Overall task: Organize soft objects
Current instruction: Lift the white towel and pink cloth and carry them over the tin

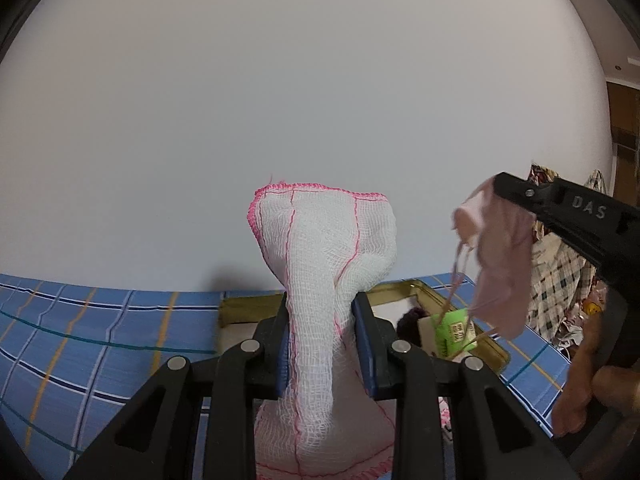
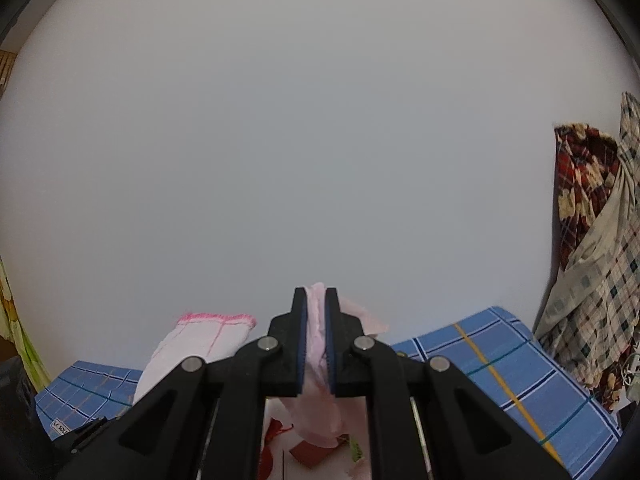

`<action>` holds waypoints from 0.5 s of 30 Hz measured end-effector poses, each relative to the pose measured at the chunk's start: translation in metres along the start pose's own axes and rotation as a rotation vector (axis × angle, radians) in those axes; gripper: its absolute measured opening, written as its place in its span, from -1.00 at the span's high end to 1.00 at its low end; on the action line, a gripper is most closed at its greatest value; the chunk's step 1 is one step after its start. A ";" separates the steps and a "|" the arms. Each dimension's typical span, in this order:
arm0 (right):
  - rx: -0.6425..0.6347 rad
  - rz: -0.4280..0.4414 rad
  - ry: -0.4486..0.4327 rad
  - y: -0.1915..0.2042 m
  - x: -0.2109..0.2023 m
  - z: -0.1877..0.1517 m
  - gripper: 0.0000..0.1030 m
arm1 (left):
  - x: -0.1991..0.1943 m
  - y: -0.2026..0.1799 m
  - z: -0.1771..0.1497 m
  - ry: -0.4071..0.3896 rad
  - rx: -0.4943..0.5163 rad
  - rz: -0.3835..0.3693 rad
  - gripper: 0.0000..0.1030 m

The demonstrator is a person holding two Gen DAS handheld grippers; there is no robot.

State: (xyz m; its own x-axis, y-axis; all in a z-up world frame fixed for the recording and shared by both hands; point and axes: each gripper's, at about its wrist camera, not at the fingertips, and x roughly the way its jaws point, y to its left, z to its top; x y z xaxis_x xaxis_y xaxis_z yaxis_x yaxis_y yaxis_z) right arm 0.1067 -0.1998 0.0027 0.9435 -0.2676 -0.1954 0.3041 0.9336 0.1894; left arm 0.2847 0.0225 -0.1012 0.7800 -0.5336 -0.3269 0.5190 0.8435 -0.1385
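Two soft things are being carried at once, one in each gripper, above a bed covered by a blue checked sheet (image 1: 92, 332). The left gripper (image 1: 326, 344) is clamping a white gauze cloth (image 1: 324, 248) with pink stitched edging; the cloth is bunching between the pads, its top standing above the fingertips and its lower part hanging down toward the camera. The right gripper (image 2: 316, 340) is pinching a pale pink mask (image 2: 318, 412) tightly, with thin ear loops dangling below it in the left wrist view. Both are hanging in the air, clear of the sheet.

Below and just beyond the left fingertips, a gold tin (image 1: 486, 344) is lying open on the sheet, holding a green packet (image 1: 456, 330) and something dark, too small to identify. A pile of checked fabric (image 2: 592, 312) is leaning at the right edge of the bed.

Judging by this, the step in hand is the carry toward the tin, with neither piece set down yet. The next move is likely calling for lowering one piece over the tin's opening before letting go, keeping the loose loops from snagging on the rim, and probably folding or tucking the gauze so it is fitting inside rather than draping over the edge
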 end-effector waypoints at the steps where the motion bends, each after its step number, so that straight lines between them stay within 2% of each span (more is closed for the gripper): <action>1: 0.000 0.002 0.007 -0.002 0.001 0.002 0.85 | 0.002 -0.002 -0.001 0.004 0.002 -0.002 0.42; 7: -0.046 -0.015 0.044 -0.005 0.014 -0.007 0.85 | 0.008 -0.017 -0.002 0.032 0.010 -0.003 0.42; 15: -0.014 -0.024 0.100 -0.022 0.023 -0.013 0.85 | 0.022 -0.029 -0.006 0.083 0.017 0.019 0.42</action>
State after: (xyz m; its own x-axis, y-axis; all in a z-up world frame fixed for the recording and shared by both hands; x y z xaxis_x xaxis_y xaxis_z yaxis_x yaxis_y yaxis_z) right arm 0.1204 -0.2231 -0.0190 0.9180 -0.2653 -0.2947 0.3236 0.9308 0.1701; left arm 0.2848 -0.0137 -0.1100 0.7585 -0.5096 -0.4062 0.5104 0.8521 -0.1160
